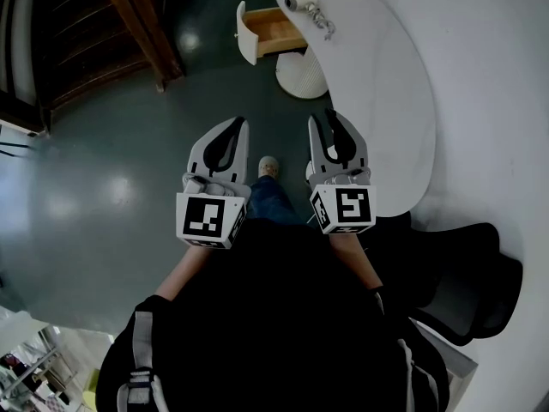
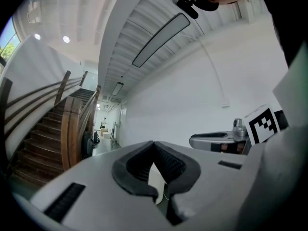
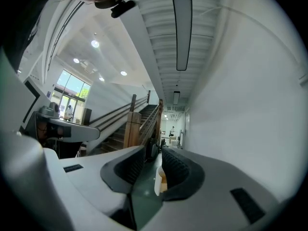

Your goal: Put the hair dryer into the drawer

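The hair dryer (image 1: 309, 11), small and grey with its cord beside it, lies at the far end of the curved white table (image 1: 403, 84). Just left of it a drawer (image 1: 270, 31) stands pulled out, showing a wooden inside and a white front. Both grippers are held level over the floor, well short of the dryer. My left gripper (image 1: 241, 123) has its tips together and holds nothing; its own view shows the same (image 2: 154, 144). My right gripper (image 1: 324, 117) stands slightly open with nothing between its pads, and the drawer (image 3: 160, 181) shows through the gap (image 3: 153, 153).
A white round pedestal (image 1: 300, 75) stands under the table below the drawer. A wooden staircase (image 1: 137, 24) rises at the far left. A black chair (image 1: 463, 290) sits close at the right. The person's shoe (image 1: 268, 166) is on the dark green floor between the grippers.
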The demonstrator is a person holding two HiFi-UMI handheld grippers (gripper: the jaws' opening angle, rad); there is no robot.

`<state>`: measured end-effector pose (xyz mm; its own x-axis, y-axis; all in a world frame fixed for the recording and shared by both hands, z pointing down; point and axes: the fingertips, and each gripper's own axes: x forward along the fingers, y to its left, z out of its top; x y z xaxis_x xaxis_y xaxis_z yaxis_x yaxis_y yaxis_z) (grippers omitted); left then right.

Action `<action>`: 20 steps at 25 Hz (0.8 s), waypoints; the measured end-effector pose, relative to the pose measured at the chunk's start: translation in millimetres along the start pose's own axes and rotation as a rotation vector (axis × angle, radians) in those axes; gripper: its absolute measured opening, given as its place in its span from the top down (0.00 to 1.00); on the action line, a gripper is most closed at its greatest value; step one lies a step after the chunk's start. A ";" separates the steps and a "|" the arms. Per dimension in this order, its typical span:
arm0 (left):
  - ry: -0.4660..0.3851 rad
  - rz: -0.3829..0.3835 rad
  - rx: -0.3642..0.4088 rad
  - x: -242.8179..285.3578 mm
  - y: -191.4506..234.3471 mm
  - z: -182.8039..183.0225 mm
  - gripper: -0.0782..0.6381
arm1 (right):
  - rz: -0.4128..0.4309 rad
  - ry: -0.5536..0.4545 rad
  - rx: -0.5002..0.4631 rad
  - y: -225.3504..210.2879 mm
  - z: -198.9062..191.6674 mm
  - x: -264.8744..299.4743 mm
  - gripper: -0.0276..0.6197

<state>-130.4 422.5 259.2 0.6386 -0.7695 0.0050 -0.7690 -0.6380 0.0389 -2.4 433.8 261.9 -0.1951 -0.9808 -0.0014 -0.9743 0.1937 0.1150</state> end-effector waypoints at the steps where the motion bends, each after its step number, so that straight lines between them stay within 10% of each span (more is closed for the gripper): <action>1: -0.002 -0.001 0.001 5.5 1.8 -2.6 0.88 | -0.001 0.002 0.001 -3.8 -3.8 5.6 0.76; 20: 0.009 0.061 -0.028 171.7 74.7 -20.5 0.88 | 0.062 0.105 0.015 -95.1 -65.8 176.9 0.67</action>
<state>-77.6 243.3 283.5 0.5910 -0.8065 0.0171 -0.8055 -0.5888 0.0662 63.1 240.3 316.1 -0.2427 -0.9639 0.1097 -0.9625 0.2535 0.0972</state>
